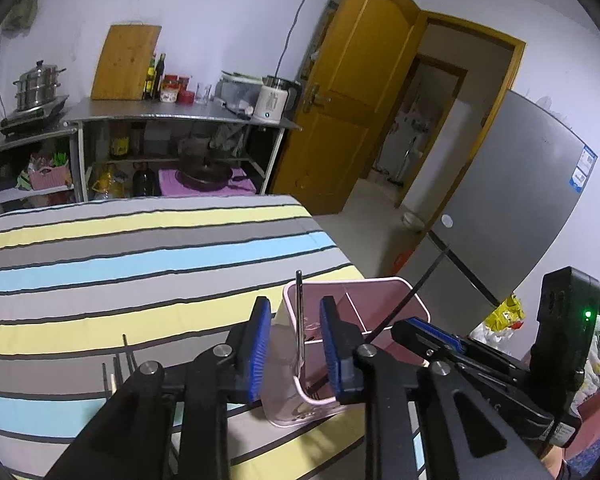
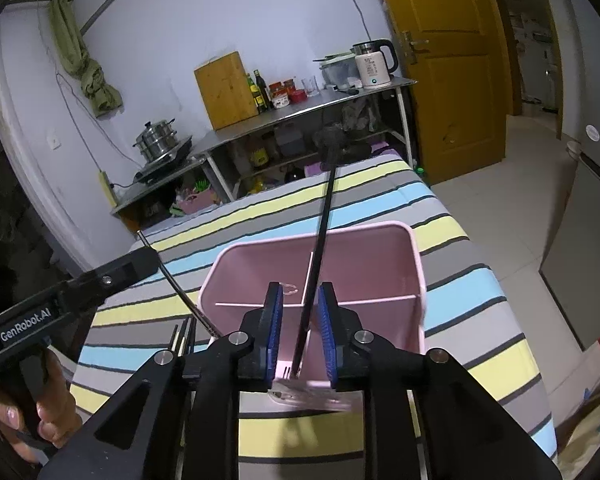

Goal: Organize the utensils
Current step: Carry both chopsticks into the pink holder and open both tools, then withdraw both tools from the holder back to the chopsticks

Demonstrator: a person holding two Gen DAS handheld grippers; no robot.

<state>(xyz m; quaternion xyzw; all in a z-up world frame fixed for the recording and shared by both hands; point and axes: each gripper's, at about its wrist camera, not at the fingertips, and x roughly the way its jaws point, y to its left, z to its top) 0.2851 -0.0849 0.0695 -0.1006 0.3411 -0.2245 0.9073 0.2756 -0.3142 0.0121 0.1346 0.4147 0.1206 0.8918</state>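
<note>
- So, the left gripper (image 1: 296, 344) has its blue pads parted, with a thin metal utensil handle (image 1: 299, 312) standing upright in the gap, touching neither pad, its lower end down in the pink organizer bin (image 1: 380, 282).
- Same deal on the right gripper (image 2: 300, 330): jaws apart, a long black utensil (image 2: 320, 248) leaning between them without being pinched, its end resting in the bin's near compartment (the bin has thin dividers inside).
- That bin sits near the edge of a table covered in a striped cloth (image 1: 140, 256), with bands of grey, yellow and light blue.
- A few chopsticks (image 1: 120, 364) lie on the cloth just left of the bin.
- Further back is a steel counter (image 1: 172, 110) with a wooden cutting board (image 1: 124, 62) leaning on the white wall, bottles, jars and a white kettle (image 1: 274, 100).
- A steamer pot (image 1: 38, 84) sits on a cooktop to the left.
- On the right are an open wooden door (image 1: 360, 88), a grey fridge (image 1: 512, 200) and a pale tiled floor.
</note>
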